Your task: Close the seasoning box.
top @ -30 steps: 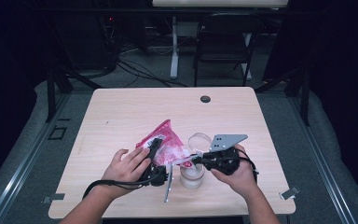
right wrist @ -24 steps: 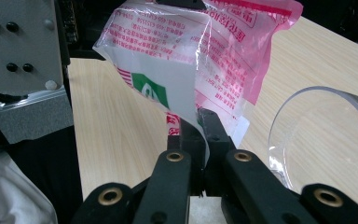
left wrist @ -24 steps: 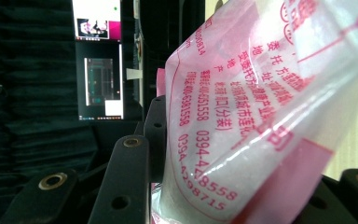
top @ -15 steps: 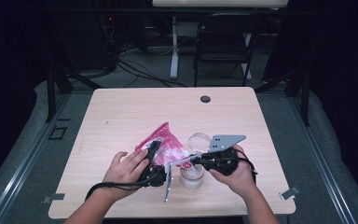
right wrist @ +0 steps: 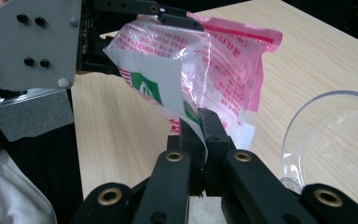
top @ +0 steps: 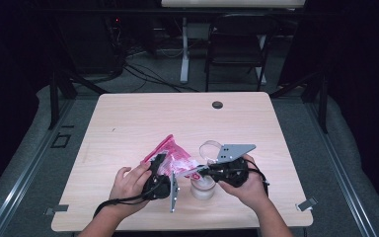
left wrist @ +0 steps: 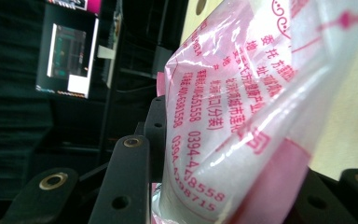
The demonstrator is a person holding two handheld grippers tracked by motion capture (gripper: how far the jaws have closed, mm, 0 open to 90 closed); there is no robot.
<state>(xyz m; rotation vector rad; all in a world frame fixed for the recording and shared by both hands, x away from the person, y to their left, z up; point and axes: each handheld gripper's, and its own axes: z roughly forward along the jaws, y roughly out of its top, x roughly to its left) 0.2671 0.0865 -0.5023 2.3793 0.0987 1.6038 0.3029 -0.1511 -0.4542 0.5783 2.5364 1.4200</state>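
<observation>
We held the pink bag (top: 173,157) above the desk's (top: 128,123) near edge: our left tongs (top: 159,165) gripped its left side, our right tongs (right wrist: 200,122) pinched its right edge beside the clear cup (top: 205,185).

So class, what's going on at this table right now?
A person holds a pink plastic bag between two hand-held grippers above a wooden table. The right gripper is shut on the bag's edge; the left gripper holds its other side. A clear cup stands just below and beside the bag, with something white in it.
</observation>
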